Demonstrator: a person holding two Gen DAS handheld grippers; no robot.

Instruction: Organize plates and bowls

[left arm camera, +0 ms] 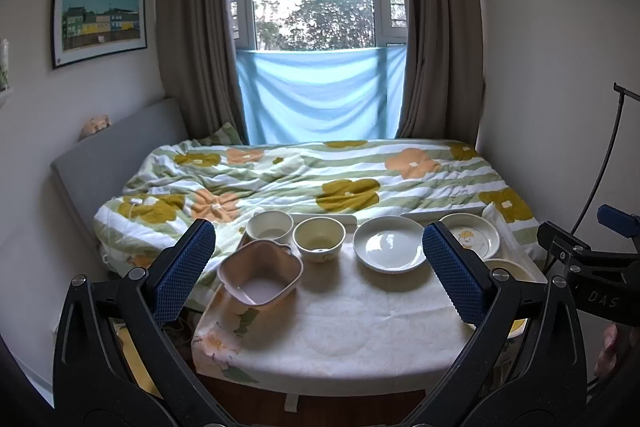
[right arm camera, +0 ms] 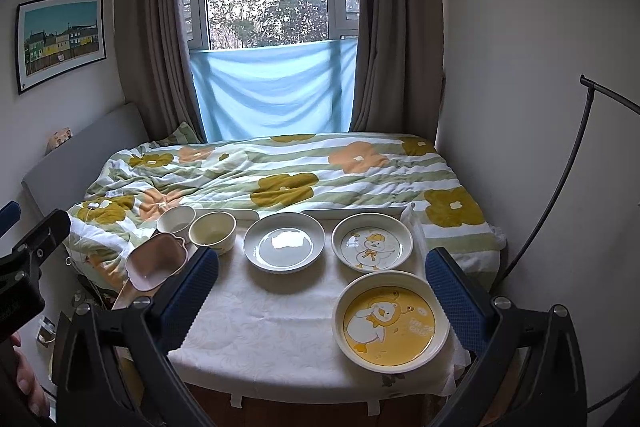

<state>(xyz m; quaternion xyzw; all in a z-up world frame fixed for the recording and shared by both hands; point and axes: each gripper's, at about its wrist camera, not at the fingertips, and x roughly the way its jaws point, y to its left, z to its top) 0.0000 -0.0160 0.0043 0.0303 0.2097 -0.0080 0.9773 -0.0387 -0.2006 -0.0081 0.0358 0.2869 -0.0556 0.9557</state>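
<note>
On the small table [left arm camera: 352, 323] stand a pink bowl [left arm camera: 260, 273] at the left edge, a white bowl [left arm camera: 269, 225], a cream bowl [left arm camera: 319, 239], a plain white plate [left arm camera: 390, 244] and a duck plate [left arm camera: 472, 235]. The right wrist view shows the same row: pink bowl [right arm camera: 156, 261], white bowl [right arm camera: 176, 219], cream bowl [right arm camera: 212, 231], white plate [right arm camera: 284, 241], duck plate [right arm camera: 372, 243], plus a yellow duck plate [right arm camera: 390, 321] at the front right. My left gripper [left arm camera: 320, 271] and right gripper [right arm camera: 322, 295] are both open and empty, held back above the table's near side.
A bed with a flowered quilt [left arm camera: 312, 179] lies right behind the table. Walls close in on both sides, with a window and curtains [left arm camera: 320, 7] at the back. A thin black stand [right arm camera: 576, 155] rises at the right.
</note>
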